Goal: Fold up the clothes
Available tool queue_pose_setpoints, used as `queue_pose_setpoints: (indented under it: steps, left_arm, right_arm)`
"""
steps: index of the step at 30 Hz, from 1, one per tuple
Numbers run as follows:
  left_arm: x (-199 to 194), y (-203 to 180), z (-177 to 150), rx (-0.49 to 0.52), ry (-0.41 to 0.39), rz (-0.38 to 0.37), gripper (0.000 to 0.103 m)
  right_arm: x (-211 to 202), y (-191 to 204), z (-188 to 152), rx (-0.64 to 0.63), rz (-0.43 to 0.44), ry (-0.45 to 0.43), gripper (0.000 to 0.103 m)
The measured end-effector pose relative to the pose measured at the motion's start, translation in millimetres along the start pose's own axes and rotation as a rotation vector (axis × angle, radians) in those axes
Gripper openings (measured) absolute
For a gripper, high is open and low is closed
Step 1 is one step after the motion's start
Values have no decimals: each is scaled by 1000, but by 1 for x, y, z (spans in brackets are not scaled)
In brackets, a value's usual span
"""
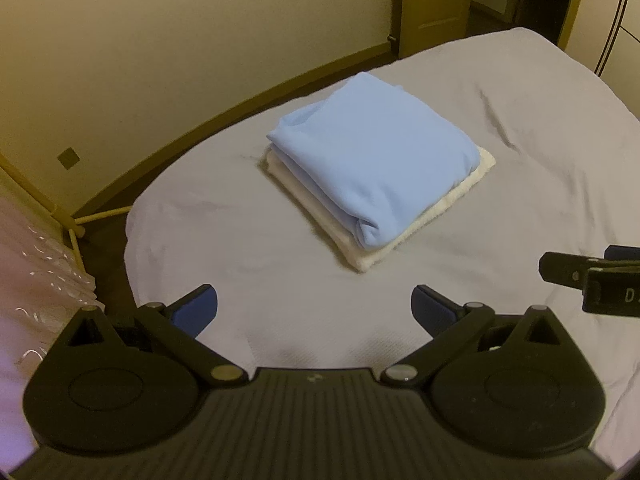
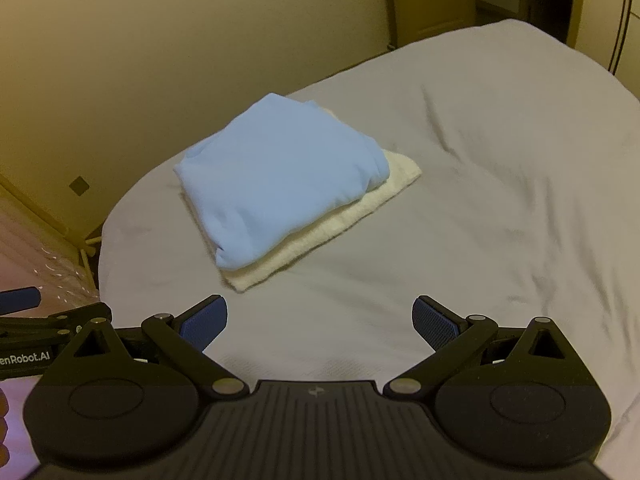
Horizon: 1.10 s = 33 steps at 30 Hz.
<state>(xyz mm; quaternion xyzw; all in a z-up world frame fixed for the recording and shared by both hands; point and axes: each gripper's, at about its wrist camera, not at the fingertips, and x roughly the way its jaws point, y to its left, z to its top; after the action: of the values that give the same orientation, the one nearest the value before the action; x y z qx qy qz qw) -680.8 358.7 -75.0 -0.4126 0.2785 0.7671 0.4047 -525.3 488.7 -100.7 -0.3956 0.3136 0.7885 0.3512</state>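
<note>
Light blue garment [image 1: 372, 152] lies folded into compact rectangle, stacked on folded cream towel [image 1: 404, 240]; towel edges show past blue garment on near and right sides. Stack sits mid-bed on grey sheet [image 1: 280, 300], toward wall-side edge. Left claw [image 1: 314, 308] hangs short of stack, jaws apart, empty. Right claw [image 2: 320, 316] likewise short of stack, jaws spread, holding nothing. Task's wanted state already shows: clothes lie folded. Risk: claw brushing rolled near corner of blue garment could unroll fold or slide it off towel; soft sheet gives little grip.
</note>
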Motion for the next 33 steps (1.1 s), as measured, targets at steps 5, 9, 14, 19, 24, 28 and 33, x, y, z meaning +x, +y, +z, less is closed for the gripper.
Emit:
queue_pose_setpoints:
  steps: [5, 9, 14, 19, 24, 28, 33]
  left_arm:
    - [10, 2, 6, 11, 6, -12, 102]
    - [15, 4, 12, 12, 4, -18, 102]
    - [24, 7, 18, 2, 9, -24, 102]
    - [28, 9, 23, 9, 8, -33, 102]
    - [31, 11, 27, 13, 9, -35, 102]
    - [31, 13, 29, 11, 9, -37, 102]
    - [29, 13, 29, 23, 6, -33, 102]
  right_arm:
    - [10, 2, 5, -1, -3, 16, 102]
    - [17, 5, 10, -4, -7, 27, 102]
    - [25, 9, 16, -12, -18, 35, 102]
    - [33, 12, 21, 1, -28, 39, 102]
    - [36, 16, 25, 3, -35, 38, 102]
    - [35, 19, 27, 0, -40, 35, 102]
    - [31, 23, 29, -4, -48, 28, 102]
